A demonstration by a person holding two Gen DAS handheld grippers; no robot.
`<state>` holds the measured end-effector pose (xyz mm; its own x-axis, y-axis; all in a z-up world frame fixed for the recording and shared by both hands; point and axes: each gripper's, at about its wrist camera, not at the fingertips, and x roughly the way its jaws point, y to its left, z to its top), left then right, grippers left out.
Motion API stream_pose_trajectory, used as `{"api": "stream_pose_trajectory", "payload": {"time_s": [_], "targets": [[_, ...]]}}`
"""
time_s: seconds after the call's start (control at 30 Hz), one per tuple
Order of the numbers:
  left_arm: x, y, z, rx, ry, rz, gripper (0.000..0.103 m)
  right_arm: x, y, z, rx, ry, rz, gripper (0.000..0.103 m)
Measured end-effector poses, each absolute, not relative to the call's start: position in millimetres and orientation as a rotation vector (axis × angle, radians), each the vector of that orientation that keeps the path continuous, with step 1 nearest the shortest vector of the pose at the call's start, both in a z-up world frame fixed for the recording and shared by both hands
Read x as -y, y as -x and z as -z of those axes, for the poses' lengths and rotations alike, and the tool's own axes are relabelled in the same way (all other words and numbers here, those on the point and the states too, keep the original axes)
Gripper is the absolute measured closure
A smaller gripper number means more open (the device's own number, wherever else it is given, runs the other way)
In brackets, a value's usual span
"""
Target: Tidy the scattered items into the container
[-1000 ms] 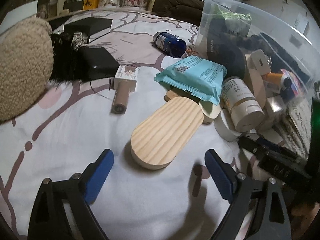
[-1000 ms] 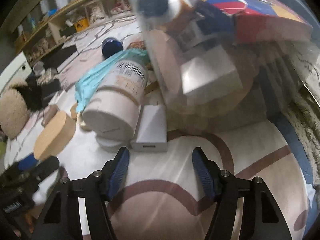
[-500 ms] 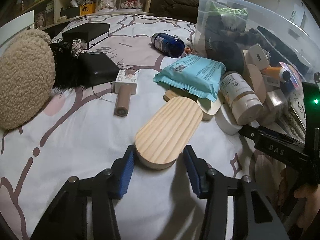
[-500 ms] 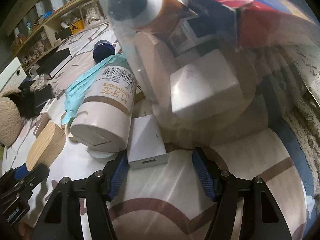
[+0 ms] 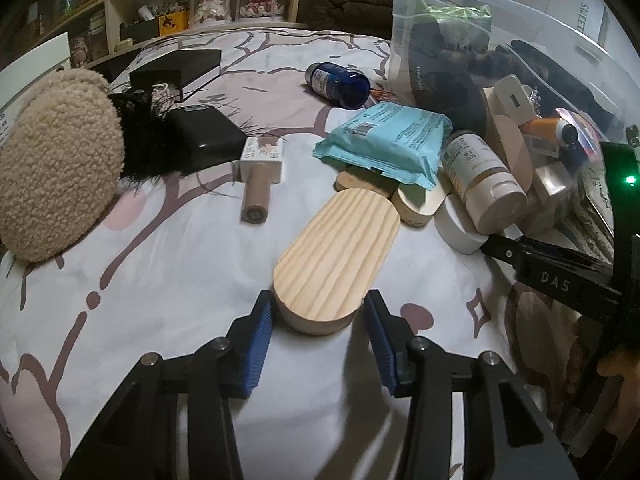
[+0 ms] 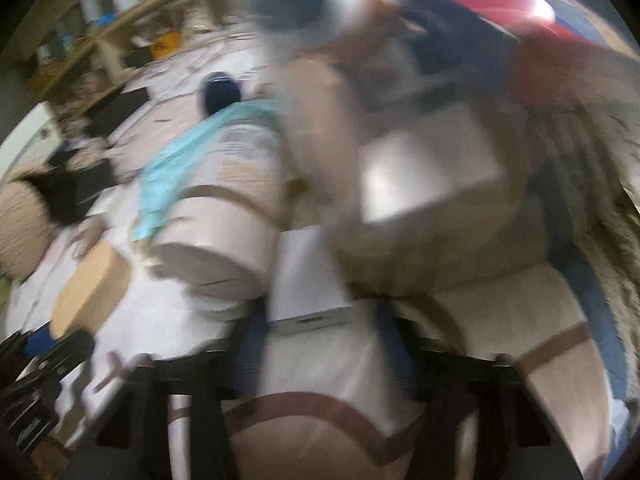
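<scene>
In the left wrist view my left gripper [image 5: 318, 320] is open, its blue pads flanking the near end of a pale oval wooden board [image 5: 336, 260] lying on the bedsheet, with small gaps on both sides. The clear plastic container [image 5: 500, 60] stands at the right, holding several items. A beige bottle [image 5: 480, 184], teal wipes pack [image 5: 384, 140] and blue bottle [image 5: 340, 84] lie beside it. The right wrist view is blurred: my right gripper [image 6: 320, 332] is open around the near end of a small white box [image 6: 308, 288] lying against the container's wall [image 6: 432, 168].
A fluffy beige cushion [image 5: 56, 160] and black boxes [image 5: 200, 140] lie at the left. A beige tube with its white carton [image 5: 258, 184] lies mid-bed. A white jar [image 5: 456, 228] sits under the beige bottle. Shelves [image 5: 200, 8] run along the back. The right gripper's arm [image 5: 560, 272] shows at the right.
My left gripper has moved forward and narrowed around the wooden board's near end. My right gripper has moved forward until its fingers flank the white box; that view is now motion-blurred.
</scene>
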<state>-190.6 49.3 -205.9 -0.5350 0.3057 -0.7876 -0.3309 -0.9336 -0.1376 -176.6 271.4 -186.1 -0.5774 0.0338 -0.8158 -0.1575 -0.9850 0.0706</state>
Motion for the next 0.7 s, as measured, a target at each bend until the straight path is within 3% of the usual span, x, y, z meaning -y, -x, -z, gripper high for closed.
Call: {"api": "stream_pose_trajectory", "payload": {"time_s": [0.07, 0.37, 0.7], "targets": [[-46.2, 189.3, 205.2, -0.040, 1.267, -2.480, 0.058, -262.4, 175.9, 185.4, -0.118, 1.386, -2.696, 0.065], [-32.9, 184.4, 201.0, -0.020, 1.292, -2.516, 0.058, -255.2, 176.0, 184.2, -0.246, 1.447, -2.790, 0.065], [-10.8, 177.3, 197.5, 0.018, 1.328, -2.557, 0.058, -217.7, 174.6, 176.7, -0.152, 1.503, -2.921, 0.065]]}}
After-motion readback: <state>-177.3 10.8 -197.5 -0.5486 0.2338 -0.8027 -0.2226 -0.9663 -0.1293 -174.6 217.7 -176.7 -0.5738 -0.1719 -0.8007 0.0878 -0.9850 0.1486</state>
